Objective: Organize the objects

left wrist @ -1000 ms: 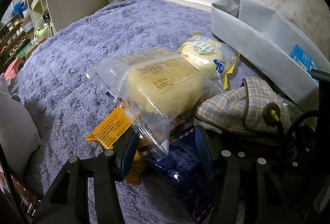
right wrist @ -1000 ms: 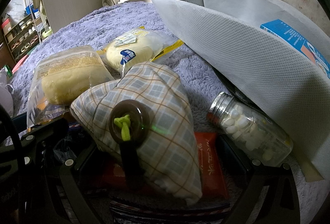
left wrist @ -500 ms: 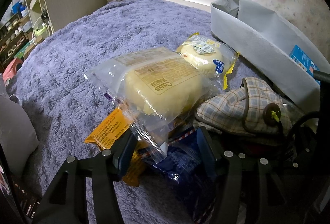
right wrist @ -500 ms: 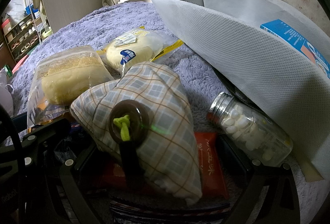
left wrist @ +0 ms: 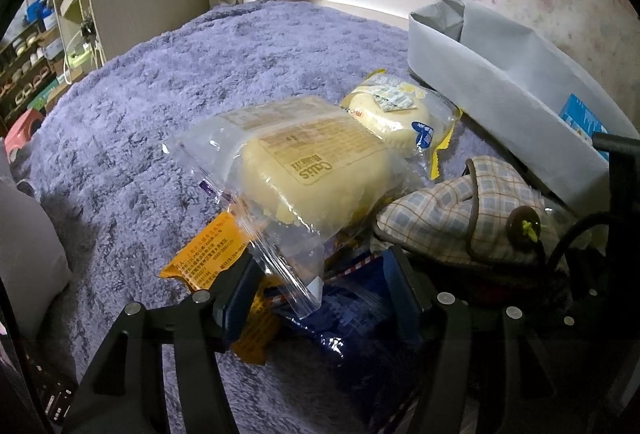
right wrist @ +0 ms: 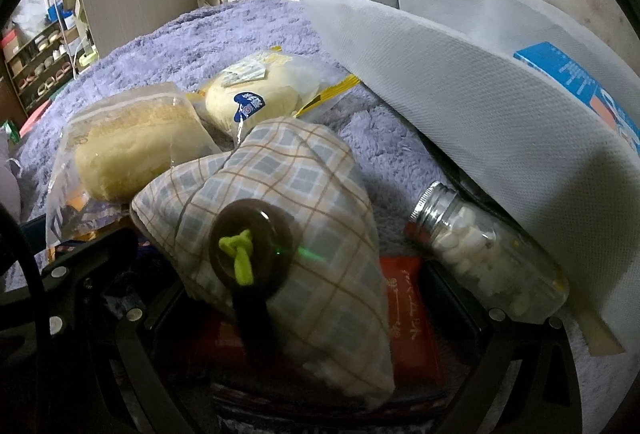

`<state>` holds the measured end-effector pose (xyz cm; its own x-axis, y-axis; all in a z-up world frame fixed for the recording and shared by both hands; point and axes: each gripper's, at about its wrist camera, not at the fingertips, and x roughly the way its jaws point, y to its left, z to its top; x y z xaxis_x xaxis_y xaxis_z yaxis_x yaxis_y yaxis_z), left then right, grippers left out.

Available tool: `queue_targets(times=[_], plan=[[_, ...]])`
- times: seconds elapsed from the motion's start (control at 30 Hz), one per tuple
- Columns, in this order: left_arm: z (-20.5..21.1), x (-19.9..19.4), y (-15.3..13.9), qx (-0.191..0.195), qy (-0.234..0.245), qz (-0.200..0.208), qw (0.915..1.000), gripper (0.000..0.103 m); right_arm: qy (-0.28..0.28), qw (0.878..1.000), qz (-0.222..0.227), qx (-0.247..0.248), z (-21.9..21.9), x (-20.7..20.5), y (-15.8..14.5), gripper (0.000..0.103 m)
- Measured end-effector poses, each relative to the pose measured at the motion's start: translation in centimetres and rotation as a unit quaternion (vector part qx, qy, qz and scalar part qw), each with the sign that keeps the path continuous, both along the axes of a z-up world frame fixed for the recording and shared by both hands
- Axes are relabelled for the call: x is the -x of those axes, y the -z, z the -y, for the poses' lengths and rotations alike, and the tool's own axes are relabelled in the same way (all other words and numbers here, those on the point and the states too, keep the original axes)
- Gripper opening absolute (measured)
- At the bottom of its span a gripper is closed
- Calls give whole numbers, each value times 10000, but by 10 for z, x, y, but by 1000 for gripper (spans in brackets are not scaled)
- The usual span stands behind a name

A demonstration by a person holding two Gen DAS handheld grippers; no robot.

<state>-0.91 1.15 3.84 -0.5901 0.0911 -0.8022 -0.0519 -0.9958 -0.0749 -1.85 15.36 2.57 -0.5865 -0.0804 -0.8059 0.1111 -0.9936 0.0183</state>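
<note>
A heap of objects lies on a purple fleece blanket (left wrist: 160, 82). In the left wrist view my left gripper (left wrist: 320, 282) is open, its fingers on either side of the clear end of a large bread packet (left wrist: 312, 170), above an orange packet (left wrist: 208, 254) and a dark blue packet (left wrist: 352, 322). A smaller bun packet (left wrist: 400, 110) lies behind. In the right wrist view my right gripper (right wrist: 312, 290) is open around a plaid pouch (right wrist: 288, 194) with a brown button, lying on a red packet (right wrist: 408, 318). A glass bottle of white tablets (right wrist: 480, 254) lies to its right.
A grey fabric storage box (right wrist: 460, 82) stands at the right with a blue carton (right wrist: 572, 78) inside; it also shows in the left wrist view (left wrist: 500, 90). A white pillow (left wrist: 24, 254) lies at the left. Shelves and a cabinet stand beyond the bed's far edge.
My left gripper has drifted slightly, so the bread packet sits a little to the left and higher in its view. The right gripper's view is unchanged.
</note>
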Motion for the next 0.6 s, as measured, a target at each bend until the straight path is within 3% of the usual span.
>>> queue_targets(times=[0.17,0.3,0.47,0.6], plan=[[14,4,-5,-465,-119,155,9987,49,-130,9944,1046,-12,-5,18,-4,103],[18,4,-8,-640,-192,177,9976,45,-140,9921,1212,298,-17,21,-8,103],[26,0,-16,-776,-314,49,9965,33,238,9950,656,720,-36,14,-34,82],[24,-6,-28,-747,-233,-163,9968,26,481,9946,12,917,-53,2,-67,81]])
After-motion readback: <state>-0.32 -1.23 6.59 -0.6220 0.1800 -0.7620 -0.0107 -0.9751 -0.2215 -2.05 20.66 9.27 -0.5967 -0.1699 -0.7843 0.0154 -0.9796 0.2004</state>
